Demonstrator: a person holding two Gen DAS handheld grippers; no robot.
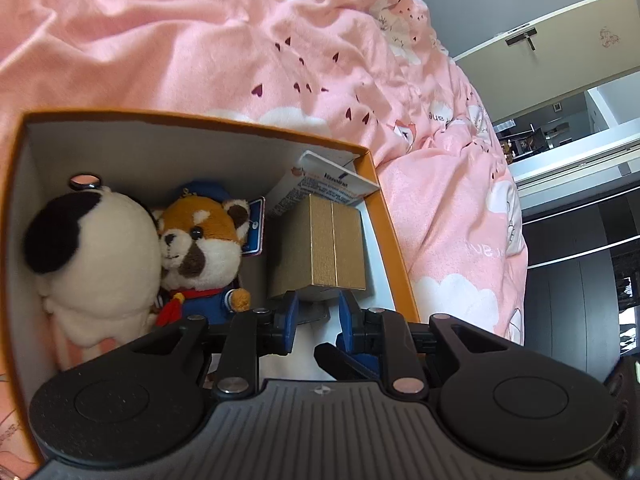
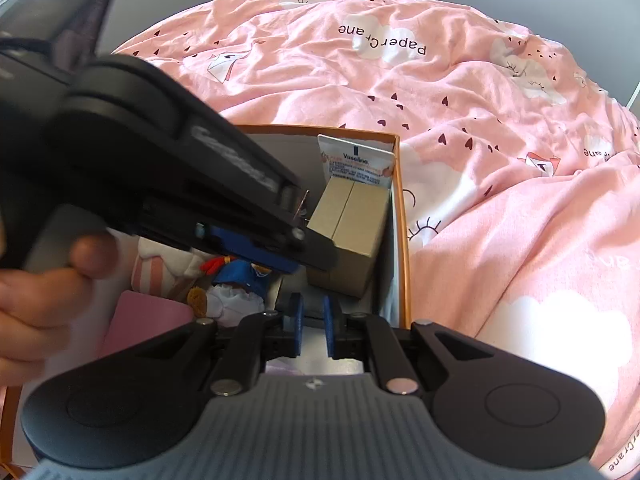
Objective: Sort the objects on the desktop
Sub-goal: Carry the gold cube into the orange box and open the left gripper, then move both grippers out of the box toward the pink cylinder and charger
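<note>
The left gripper (image 1: 316, 300), its fingers clamped on the gold box's (image 1: 324, 244) near end inside the orange bin (image 1: 396, 216), looks mid-placement; next it must release and lift clear, while the right gripper (image 2: 313, 320) waits closed and empty.

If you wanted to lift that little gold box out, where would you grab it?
Across its two long flat sides, coming down from above. The gold box lies close beside the orange storage box's right wall, its near end propped up, a Vaseline tube behind it, so only the top approach looks open.
</note>
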